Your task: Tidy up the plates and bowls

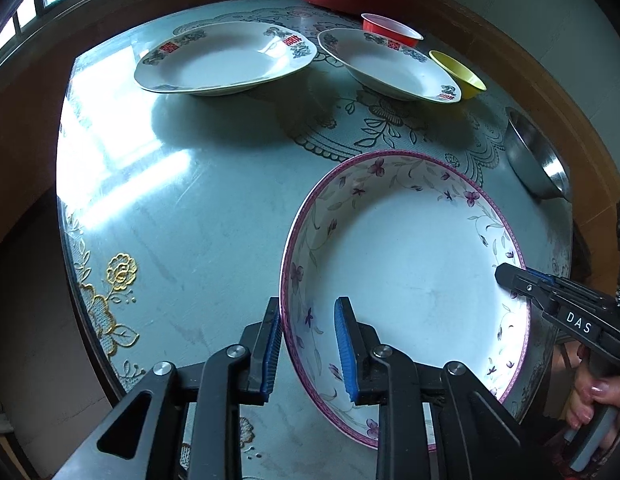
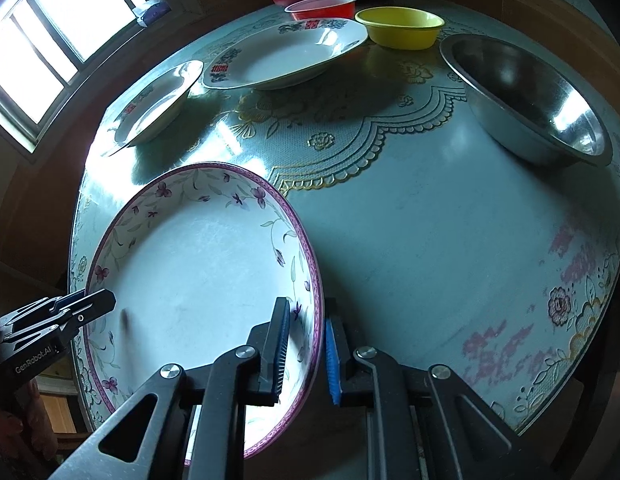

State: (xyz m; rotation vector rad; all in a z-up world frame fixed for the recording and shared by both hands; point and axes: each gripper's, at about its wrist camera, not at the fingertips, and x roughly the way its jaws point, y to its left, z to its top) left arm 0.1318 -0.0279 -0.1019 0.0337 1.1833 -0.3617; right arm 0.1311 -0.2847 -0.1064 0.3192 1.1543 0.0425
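Gripping the floral dish (image 1: 410,280) by its near-left rim, the left hand-held gripper (image 1: 308,344) has one blue pad outside the wall and the other inside it; the outer pad touches the rim, while a sliver of gap shows at the inner one, so the clamp looks light. The dish sits at the near edge of the desk (image 1: 182,208), its far side raised a little. Across it, the right hand-held gripper (image 1: 510,278) bites the opposite rim. Beyond lie two white plates (image 1: 226,60), a red cup (image 1: 390,32), a yellow bowl (image 1: 458,74) and a steel bowl (image 1: 536,156).

From the right wrist, the right hand-held gripper (image 2: 306,354) is closed on the dish (image 2: 198,280) with the purple rim squeezed between its pads; the left hand-held gripper (image 2: 98,304) pinches the far rim.

Risks, as I judge them: glazed ceramic is slick, and thin rim grips may slip if the two hands rise unevenly or pull apart. The dish overhangs the desk (image 2: 430,240) edge, so a slip could drop it to the floor.
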